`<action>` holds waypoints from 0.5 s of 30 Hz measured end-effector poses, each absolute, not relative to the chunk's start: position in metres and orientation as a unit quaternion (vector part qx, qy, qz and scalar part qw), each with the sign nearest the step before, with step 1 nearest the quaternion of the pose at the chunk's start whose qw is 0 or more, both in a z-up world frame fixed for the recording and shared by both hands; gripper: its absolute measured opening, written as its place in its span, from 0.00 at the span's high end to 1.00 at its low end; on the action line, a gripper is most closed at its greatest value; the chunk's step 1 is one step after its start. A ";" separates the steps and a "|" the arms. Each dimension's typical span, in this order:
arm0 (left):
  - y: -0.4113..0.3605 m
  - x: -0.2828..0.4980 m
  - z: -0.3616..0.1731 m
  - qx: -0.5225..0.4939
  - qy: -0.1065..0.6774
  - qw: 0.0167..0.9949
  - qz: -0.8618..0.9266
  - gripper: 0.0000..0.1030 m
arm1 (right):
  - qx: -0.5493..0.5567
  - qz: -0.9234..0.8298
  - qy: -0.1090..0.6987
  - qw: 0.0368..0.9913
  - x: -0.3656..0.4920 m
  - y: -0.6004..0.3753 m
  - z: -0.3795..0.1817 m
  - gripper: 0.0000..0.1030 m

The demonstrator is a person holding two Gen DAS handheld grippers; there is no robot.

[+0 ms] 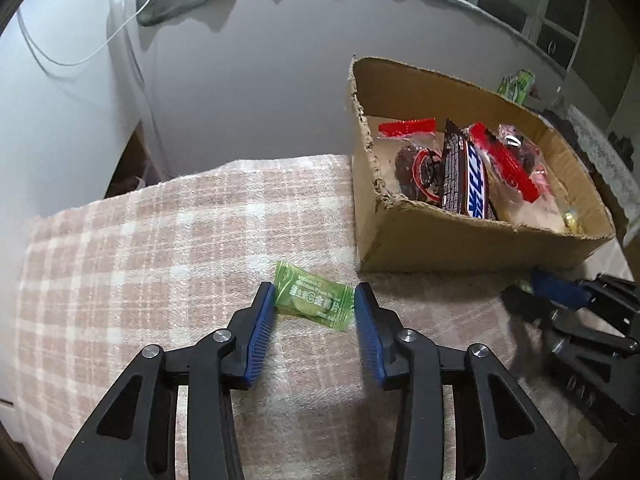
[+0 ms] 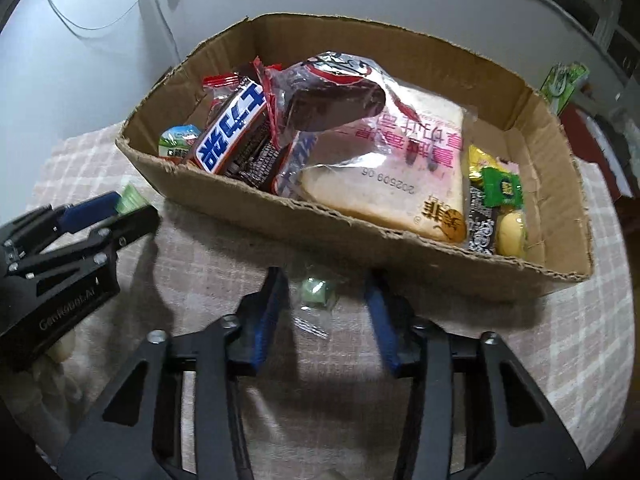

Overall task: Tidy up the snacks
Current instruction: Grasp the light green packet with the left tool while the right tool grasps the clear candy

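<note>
A green vitamin C candy packet (image 1: pixel 315 301) lies on the pink checked cloth (image 1: pixel 160 240). My left gripper (image 1: pixel 314 300) is open, its blue pads on either side of the packet. A cardboard box (image 1: pixel 460 240) holds snacks: a Snickers bar (image 1: pixel 472 176), red-sealed cake packets (image 1: pixel 416 160). In the right wrist view the box (image 2: pixel 360 236) also holds a bread slice packet (image 2: pixel 400 176). My right gripper (image 2: pixel 328 292) is open around a small clear-wrapped green candy (image 2: pixel 316 294) lying on the cloth before the box.
The right gripper (image 1: pixel 576 320) shows at the right of the left wrist view; the left gripper (image 2: pixel 80 220) shows at the left of the right wrist view. A pale wall with a white cable (image 1: pixel 80 48) stands behind. A green packet (image 2: pixel 564 80) lies beyond the box.
</note>
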State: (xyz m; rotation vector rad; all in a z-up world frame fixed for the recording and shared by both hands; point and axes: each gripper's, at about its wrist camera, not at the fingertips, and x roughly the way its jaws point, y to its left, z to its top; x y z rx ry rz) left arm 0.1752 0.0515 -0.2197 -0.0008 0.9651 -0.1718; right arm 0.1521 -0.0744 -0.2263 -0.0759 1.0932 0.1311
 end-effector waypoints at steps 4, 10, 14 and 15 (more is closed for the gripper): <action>0.066 0.176 -0.220 -0.039 0.463 0.882 -0.084 0.81 | -0.043 0.076 0.516 0.852 0.148 -0.074 -0.227 0.81; 0.079 0.167 -0.218 -0.050 0.459 0.883 -0.088 0.86 | -0.029 0.086 0.519 0.850 0.147 -0.090 -0.228 0.82; 0.082 0.159 -0.219 -0.050 0.457 0.882 -0.100 0.88 | -0.030 0.088 0.519 0.849 0.151 -0.095 -0.231 0.83; 0.085 0.157 -0.219 -0.052 0.459 0.881 -0.100 0.89 | -0.030 0.089 0.520 0.849 0.151 -0.095 -0.231 0.83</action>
